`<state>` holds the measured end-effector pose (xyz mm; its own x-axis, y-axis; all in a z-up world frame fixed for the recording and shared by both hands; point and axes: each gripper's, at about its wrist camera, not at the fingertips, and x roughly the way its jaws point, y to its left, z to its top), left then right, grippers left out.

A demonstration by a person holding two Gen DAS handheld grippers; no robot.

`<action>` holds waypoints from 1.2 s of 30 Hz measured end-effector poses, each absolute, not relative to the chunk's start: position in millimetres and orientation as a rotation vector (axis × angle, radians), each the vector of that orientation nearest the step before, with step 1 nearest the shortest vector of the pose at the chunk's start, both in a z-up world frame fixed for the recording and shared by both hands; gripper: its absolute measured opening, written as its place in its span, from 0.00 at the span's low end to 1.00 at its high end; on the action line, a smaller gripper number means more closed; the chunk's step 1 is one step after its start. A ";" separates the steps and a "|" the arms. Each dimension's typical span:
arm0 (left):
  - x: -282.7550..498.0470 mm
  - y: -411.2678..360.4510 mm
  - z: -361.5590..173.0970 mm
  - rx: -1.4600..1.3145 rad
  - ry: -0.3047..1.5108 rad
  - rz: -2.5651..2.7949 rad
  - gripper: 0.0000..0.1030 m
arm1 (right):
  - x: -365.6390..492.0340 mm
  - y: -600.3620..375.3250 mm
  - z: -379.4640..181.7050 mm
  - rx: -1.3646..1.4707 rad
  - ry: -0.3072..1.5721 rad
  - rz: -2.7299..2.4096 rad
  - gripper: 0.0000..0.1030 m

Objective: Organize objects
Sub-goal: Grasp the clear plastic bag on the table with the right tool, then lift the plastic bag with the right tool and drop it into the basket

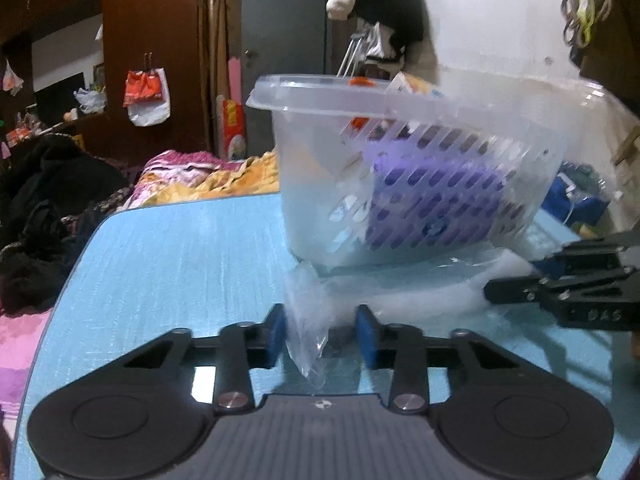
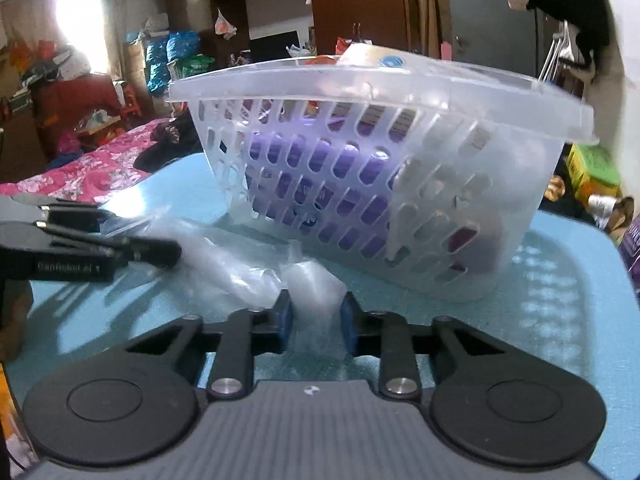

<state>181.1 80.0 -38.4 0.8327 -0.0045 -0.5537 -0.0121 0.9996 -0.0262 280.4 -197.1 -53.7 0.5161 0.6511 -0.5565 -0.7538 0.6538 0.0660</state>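
The clear plastic bag (image 1: 316,320) lies on the blue table (image 1: 180,260) at 6 o'clock of the slotted basket (image 1: 420,184) — left gripper (image 1: 322,336) and right gripper (image 2: 316,320) each clamped on one bag corner, with no gap at the pads.

I see both views under fairly bright indoor light. In the right wrist view a window (image 2: 78,28) blows out white at upper left. The basket (image 2: 360,184) casts a slotted shadow across the blue table (image 2: 560,280). Fisheye bending curves the edges, the corners go dark, and the basket looks soft and smeared.
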 end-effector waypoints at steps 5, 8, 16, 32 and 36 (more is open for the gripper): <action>173.1 75.5 -35.5 -0.034 0.545 -0.023 0.26 | 270.0 -201.0 -51.5 -0.198 0.540 0.839 0.22; 165.1 74.0 -32.2 -0.059 0.502 -0.043 0.25 | 263.8 -207.0 -47.5 -0.183 0.508 0.838 0.22; 134.7 59.4 0.5 -0.053 0.366 -0.077 0.25 | 237.7 -223.6 -13.8 -0.149 0.389 0.850 0.22; 160.4 31.2 115.8 0.045 0.150 -0.048 0.25 | 264.6 -220.6 90.2 -0.107 0.188 0.776 0.22; 198.3 32.7 129.2 0.050 0.168 -0.026 0.25 | 294.2 -208.3 97.0 -0.097 0.212 0.750 0.22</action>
<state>198.3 32.7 129.2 0.9856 -0.0214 -0.1680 0.0297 0.9984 0.0472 294.2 -208.3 97.0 0.7113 0.6658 -0.2254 -0.6852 0.7282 -0.0114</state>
